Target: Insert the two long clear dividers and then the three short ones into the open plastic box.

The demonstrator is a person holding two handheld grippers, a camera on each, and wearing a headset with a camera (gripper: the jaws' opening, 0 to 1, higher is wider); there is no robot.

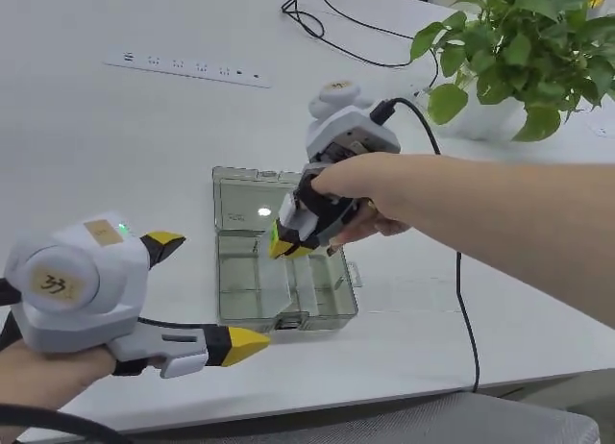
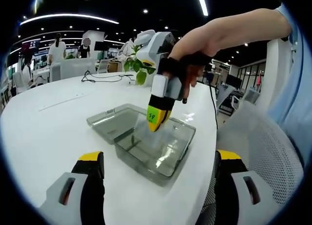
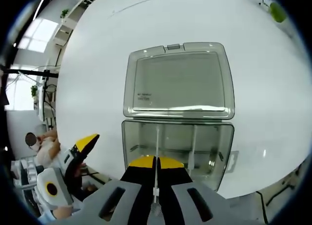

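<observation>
While the right gripper (image 3: pixel 156 162) pinches a thin clear divider (image 3: pixel 157 140) between its closed jaws at the bottom centre of the right gripper view, the strip reaches forward and down into the base of the open plastic box (image 3: pixel 126 137), which lies in the middle of the frame with its lid (image 3: pixel 178 79) folded flat above it. I cannot tell whether this strip is a long or a short one. Another clear divider (image 3: pixel 193 146) appears to stand already in the base, just to the right of the held one. Low in the left of the head view the left gripper (image 1: pixel 204 291) hangs with its jaws spread wide and nothing between them, beside the box but apart from it. The main risk, as I judge it, is that the strip goes down slightly tilted, misses the wall grooves and bows or springs out of the grip. Because nothing steadies the box on the white table (image 1: pixel 115 127), a downward push could also slide or tip it.
</observation>
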